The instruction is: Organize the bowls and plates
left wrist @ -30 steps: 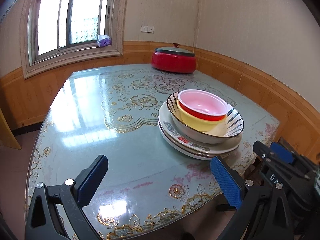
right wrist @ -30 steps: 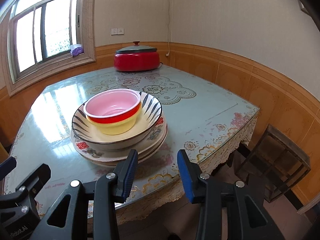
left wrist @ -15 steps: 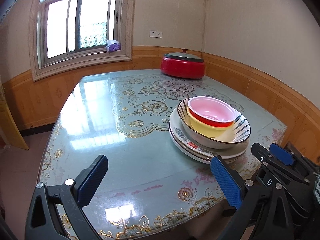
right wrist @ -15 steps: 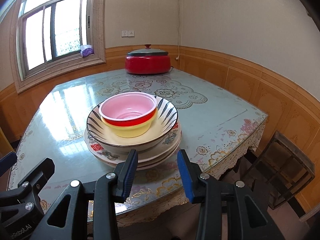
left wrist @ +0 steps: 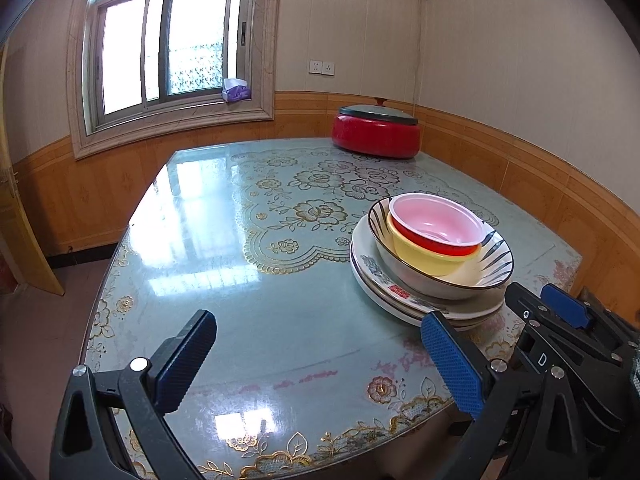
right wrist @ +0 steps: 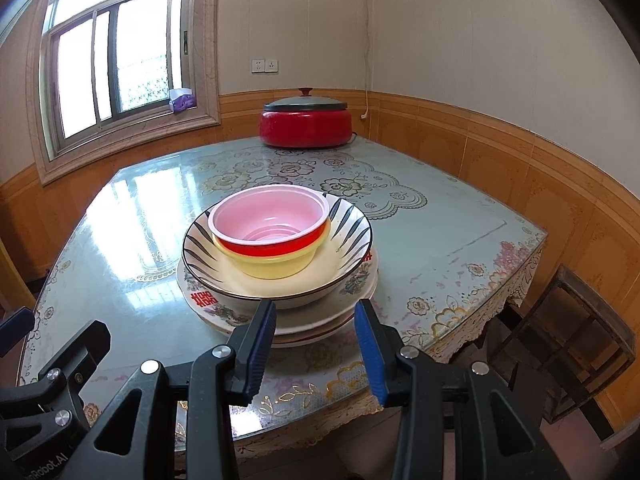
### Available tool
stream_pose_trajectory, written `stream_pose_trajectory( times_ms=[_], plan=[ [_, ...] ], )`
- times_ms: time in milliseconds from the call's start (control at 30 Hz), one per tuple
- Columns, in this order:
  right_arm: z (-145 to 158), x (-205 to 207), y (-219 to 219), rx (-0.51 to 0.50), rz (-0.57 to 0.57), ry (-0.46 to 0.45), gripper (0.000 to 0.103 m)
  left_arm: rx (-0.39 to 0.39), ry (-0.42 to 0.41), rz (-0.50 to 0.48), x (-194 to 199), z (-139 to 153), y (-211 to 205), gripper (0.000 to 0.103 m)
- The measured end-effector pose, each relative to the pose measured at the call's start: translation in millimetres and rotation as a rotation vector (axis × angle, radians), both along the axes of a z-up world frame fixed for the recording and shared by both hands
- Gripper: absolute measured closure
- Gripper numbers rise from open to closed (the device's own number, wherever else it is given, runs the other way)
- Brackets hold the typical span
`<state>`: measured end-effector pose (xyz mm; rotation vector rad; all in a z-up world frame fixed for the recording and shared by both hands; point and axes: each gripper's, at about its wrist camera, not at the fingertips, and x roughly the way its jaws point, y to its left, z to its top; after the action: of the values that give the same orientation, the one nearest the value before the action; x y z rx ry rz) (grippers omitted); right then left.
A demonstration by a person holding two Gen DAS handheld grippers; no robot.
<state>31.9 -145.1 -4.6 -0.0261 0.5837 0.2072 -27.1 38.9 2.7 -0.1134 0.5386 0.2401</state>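
Stack: a red bowl with a pink inside sits nested in a yellow bowl, which sits in a wide striped bowl, all on a pile of plates near the worktop's near edge.
Stack in left wrist view: at centre right of the frame, seen from the side, the red bowl leaning off-centre in the yellow bowl, over the striped bowl and the plates.
Stack in right wrist view: in the middle of the frame, seen straight on; a red printed character shows on the top plate's rim at lower left.
Left gripper: jaws spread wide with nothing between them, over bare worktop at the bottom of its own view; only its black frame shows at the lower left of the right wrist view.
Right gripper: jaws partly apart and holding nothing, just short of the plates' near rim; in the left wrist view only its side shows at lower right.
Worktop: glossy blue-green cloth with gold flowers.
Red pot: lidded, at the far edge, well apart from the stack.
Only in right wrist view: a dark wooden stool at lower right, beside the worktop's corner.
Only in left wrist view: a yellow door edge at far left.
Both views: a window at upper left with a purple packet on its sill.
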Motion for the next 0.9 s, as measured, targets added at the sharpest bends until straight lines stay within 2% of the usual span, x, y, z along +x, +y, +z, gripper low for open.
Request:
stream_pose_trajectory(
  times_ms=[900],
  plan=[
    [-1.9,7.1,-4.9,0.006,-0.003,0.008,0.062,0.015,-0.004,-0.002,4.5,-1.7,-5.2,0.0]
  ],
)
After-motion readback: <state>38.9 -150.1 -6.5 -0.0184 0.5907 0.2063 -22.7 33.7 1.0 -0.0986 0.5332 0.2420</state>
